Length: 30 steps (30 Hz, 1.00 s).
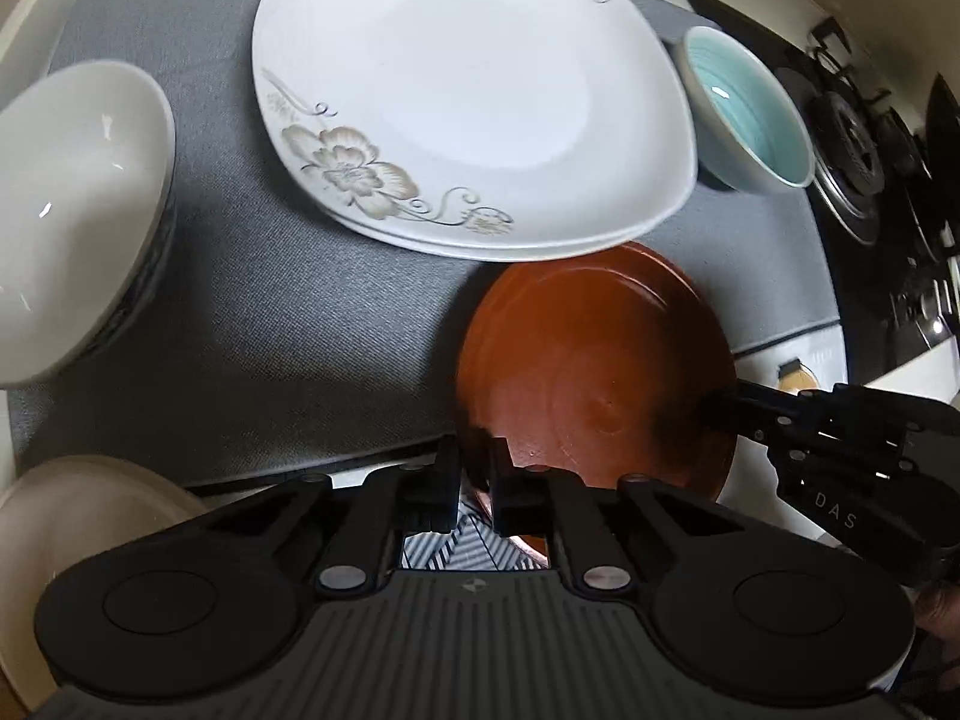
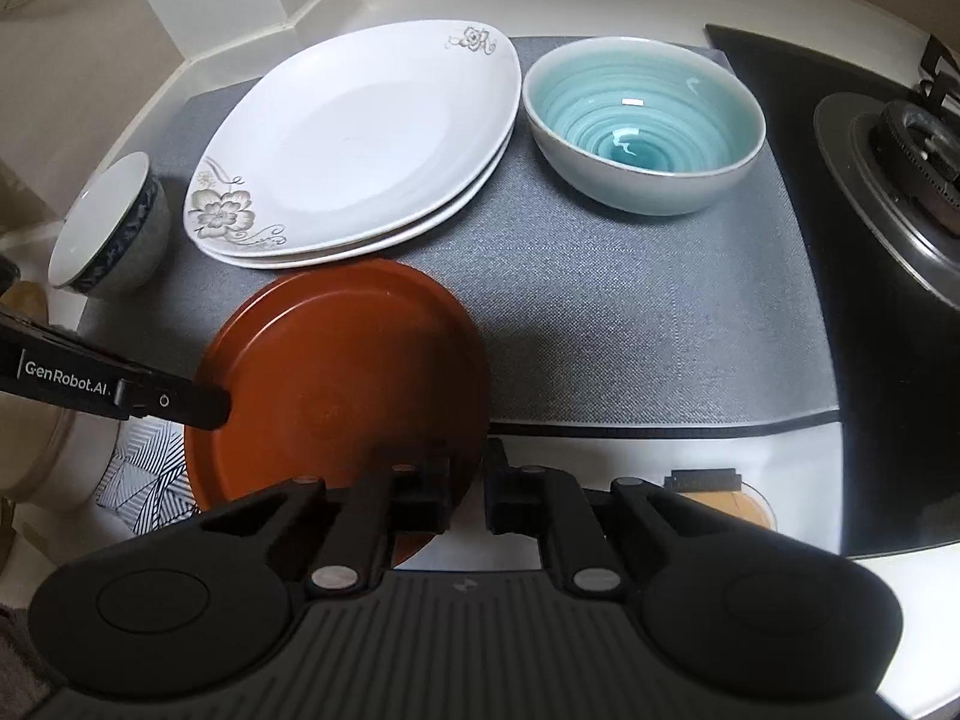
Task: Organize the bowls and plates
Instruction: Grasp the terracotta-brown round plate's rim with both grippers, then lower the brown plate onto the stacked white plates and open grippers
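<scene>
Two hand-held grippers share one brown plate [image 2: 336,372] at the near edge of the grey mat [image 2: 630,324], the landmark here. The left gripper [image 1: 477,468] has its fingers [image 1: 447,480] closed down to a narrow gap over the plate's near-left rim, and the right gripper [image 2: 468,480] pinches the rim on the plate's opposite side in the same way; in the left wrist view the right gripper's tip reaches onto the plate from the right. The plate appears lifted and slightly tilted, half over the mat's front edge and half over the pale surface [image 2: 798,480] below it, though whether it is fully clear of the mat cannot be told. On the mat's far half lies a stack of two white flowered plates [image 2: 360,144], a turquoise bowl [image 2: 645,126] at its far right corner, and a white bowl with a dark patterned outside [image 2: 105,228] at its left edge. A striped black-and-white item [image 2: 144,480] and a cream dish [image 1: 78,516] sit just off the mat's near-left corner, with a gas burner [image 2: 912,144] beyond its right side. Judging by the task, the step in hand is carrying the brown plate to a resting place, most likely onto the white stack. Done well, that means keeping both grips level so neither rim slips, raising the plate above the stack's near edge before moving across the mat, and lowering it flat and centred before either gripper lets go.
</scene>
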Each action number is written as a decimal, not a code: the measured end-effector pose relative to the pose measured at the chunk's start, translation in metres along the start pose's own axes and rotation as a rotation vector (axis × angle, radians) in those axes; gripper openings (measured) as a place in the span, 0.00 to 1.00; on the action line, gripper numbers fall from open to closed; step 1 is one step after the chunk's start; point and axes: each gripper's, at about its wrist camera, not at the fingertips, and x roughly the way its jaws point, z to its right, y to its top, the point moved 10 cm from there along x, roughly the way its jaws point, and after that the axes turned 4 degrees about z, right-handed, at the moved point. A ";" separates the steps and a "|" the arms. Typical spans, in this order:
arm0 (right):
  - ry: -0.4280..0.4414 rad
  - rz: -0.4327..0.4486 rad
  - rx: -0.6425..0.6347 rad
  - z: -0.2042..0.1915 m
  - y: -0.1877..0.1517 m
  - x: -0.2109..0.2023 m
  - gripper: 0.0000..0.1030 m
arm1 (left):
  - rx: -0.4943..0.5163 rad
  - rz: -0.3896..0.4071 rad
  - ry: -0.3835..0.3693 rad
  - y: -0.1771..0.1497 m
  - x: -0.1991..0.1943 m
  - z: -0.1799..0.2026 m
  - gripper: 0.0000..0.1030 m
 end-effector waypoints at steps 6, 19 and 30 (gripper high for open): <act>0.039 0.024 -0.001 -0.011 0.005 -0.037 0.10 | -0.027 0.008 -0.041 -0.008 -0.020 0.004 0.10; 0.066 0.217 -0.034 -0.027 0.107 -0.056 0.10 | -0.135 0.189 -0.035 0.077 -0.060 -0.005 0.11; -0.005 0.245 -0.016 -0.023 0.158 0.012 0.10 | -0.130 0.300 0.097 0.139 -0.036 -0.022 0.11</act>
